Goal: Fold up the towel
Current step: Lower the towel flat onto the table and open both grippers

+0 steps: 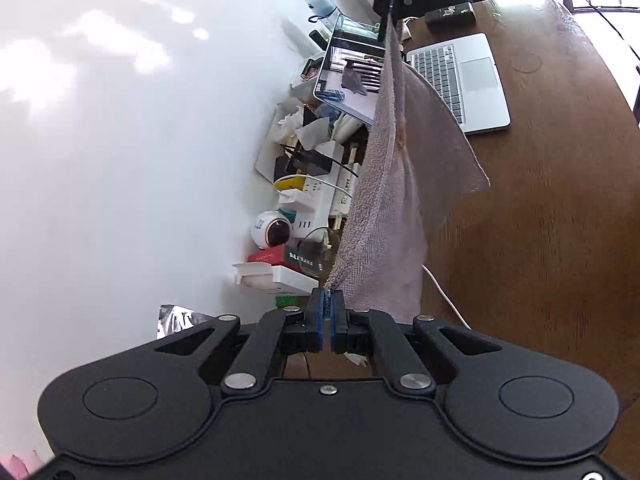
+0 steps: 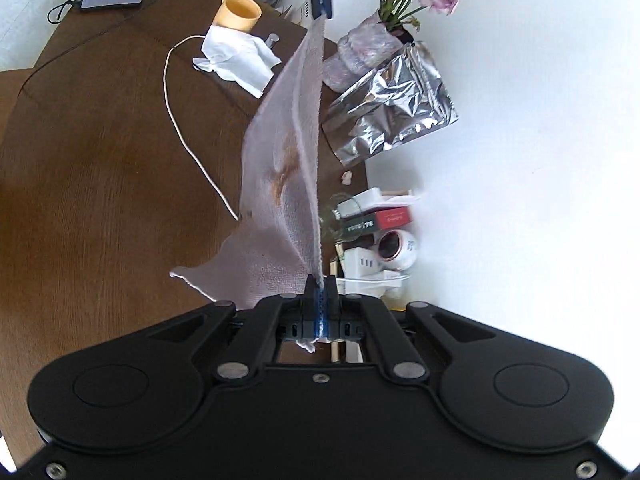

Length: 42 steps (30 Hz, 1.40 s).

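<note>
Towel [image 1: 394,184], pale grey with a brown stain, hung in the air above the brown table [image 1: 560,220], stretched taut between both claws. The left gripper [image 1: 328,312] was clamped on one corner and the right gripper [image 2: 321,300] on the other. Its loose edge drooped toward the table, near the white cable [image 2: 180,128].

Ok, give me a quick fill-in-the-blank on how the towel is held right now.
1. The towel hangs stretched between ____ hand-held grippers.
2. The left hand-held gripper is ____ on a towel corner, like the right hand-held gripper.
3. The towel's stain is ____ in colour.
4. The table under the towel is made of ____.

Missing words: two; shut; brown; wood
</note>
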Each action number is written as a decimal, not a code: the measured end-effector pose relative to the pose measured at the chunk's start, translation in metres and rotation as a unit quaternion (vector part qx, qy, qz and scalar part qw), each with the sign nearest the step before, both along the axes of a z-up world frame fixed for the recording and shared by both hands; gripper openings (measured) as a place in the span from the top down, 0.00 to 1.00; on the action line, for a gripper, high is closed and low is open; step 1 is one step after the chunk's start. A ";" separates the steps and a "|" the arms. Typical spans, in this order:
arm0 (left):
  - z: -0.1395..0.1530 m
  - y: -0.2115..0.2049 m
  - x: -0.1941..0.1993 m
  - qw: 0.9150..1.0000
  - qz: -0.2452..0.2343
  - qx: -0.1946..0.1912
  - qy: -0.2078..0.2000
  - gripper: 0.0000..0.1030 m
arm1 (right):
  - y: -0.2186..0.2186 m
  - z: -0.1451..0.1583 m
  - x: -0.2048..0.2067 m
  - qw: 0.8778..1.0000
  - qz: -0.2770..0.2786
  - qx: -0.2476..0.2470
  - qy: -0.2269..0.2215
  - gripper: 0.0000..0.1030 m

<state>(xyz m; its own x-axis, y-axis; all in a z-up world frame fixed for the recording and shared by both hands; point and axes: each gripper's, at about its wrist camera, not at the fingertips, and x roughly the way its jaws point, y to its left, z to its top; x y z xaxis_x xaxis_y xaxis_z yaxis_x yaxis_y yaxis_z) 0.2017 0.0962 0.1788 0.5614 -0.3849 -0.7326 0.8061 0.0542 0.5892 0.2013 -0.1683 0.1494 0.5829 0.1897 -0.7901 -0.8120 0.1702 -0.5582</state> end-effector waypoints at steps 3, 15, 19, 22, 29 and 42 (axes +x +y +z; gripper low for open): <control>-0.023 0.003 -0.013 0.999 0.000 0.003 0.032 0.97 | 0.004 -0.017 -0.008 1.000 0.003 0.009 0.027 0.99; -0.194 0.016 -0.129 0.973 -0.015 0.029 0.229 0.97 | 0.023 -0.187 -0.110 0.971 0.012 0.012 0.236 0.99; -0.227 0.020 -0.148 0.960 0.001 0.027 0.278 0.97 | 0.024 -0.231 -0.140 0.957 -0.004 0.020 0.289 0.99; -0.246 0.023 -0.156 0.951 0.016 0.022 0.309 0.97 | 0.026 -0.253 -0.156 0.948 -0.013 0.024 0.316 0.99; -0.271 0.024 -0.158 0.940 0.011 0.048 0.336 0.97 | 0.029 -0.274 -0.167 0.941 -0.012 0.022 0.338 0.99; -0.296 0.018 -0.154 0.934 0.020 0.091 0.346 0.85 | 0.016 -0.284 -0.176 0.935 -0.001 -0.003 0.353 0.54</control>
<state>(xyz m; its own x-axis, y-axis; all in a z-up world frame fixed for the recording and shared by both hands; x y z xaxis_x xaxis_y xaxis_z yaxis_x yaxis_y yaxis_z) 0.0473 0.1138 -0.1173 -0.0591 -0.2077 -0.9764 0.9967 0.0431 -0.0695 0.0254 -0.1519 -0.1350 -0.0854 0.1844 -0.9791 -0.9784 0.1701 0.1173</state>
